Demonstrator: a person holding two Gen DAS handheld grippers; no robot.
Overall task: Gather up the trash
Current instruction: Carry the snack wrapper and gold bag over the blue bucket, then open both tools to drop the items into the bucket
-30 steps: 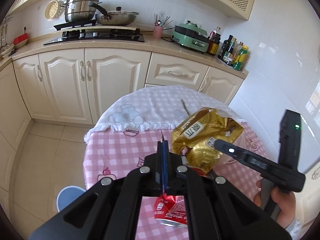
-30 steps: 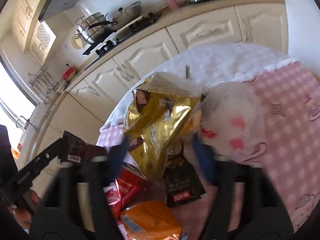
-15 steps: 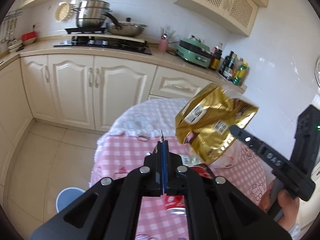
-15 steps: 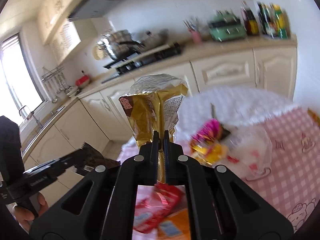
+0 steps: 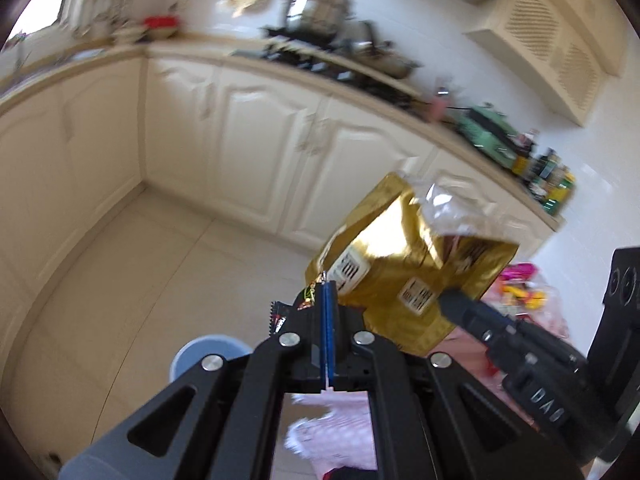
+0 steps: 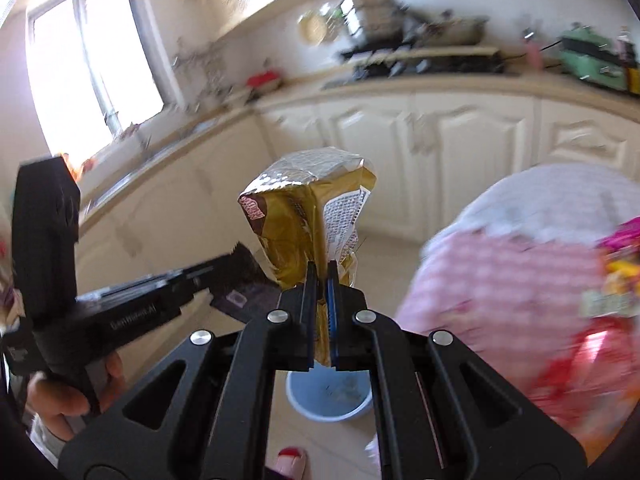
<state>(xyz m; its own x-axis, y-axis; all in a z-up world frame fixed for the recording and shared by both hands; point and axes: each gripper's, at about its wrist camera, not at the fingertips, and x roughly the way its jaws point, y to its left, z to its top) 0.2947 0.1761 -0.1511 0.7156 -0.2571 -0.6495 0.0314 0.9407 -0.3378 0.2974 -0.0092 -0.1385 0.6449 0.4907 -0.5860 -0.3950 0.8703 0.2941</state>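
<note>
Trash rides in both grippers, lifted clear of the table. The right gripper (image 6: 321, 270) has its jaws pressed together on the lower edge of a gold foil bag (image 6: 308, 220), a crinkled, shiny pouch with a silver-lined mouth at the top and a white panel of small print down one side; the bag stands upright above the fingers. In the left wrist view the same gold foil bag (image 5: 404, 264) shows its broad creased face and white labels, with the right gripper reaching in from the right.

The left gripper (image 5: 327, 286) is fully closed, its blue pads together on a thin dark wrapper (image 5: 280, 318) with a saw-toothed edge that pokes out to the left of the fingers. The right wrist view shows that dark wrapper (image 6: 244, 284) as a flat black sheet with a small printed patch, held at the left gripper's tip by a hand (image 6: 68, 396).

A round, pale blue bin (image 6: 328, 398) stands on the cream floor tiles below, just beside the round table with its pink checked cloth (image 6: 500, 280), where bright, blurred wrappers (image 6: 616, 276) lie at the right.
</note>
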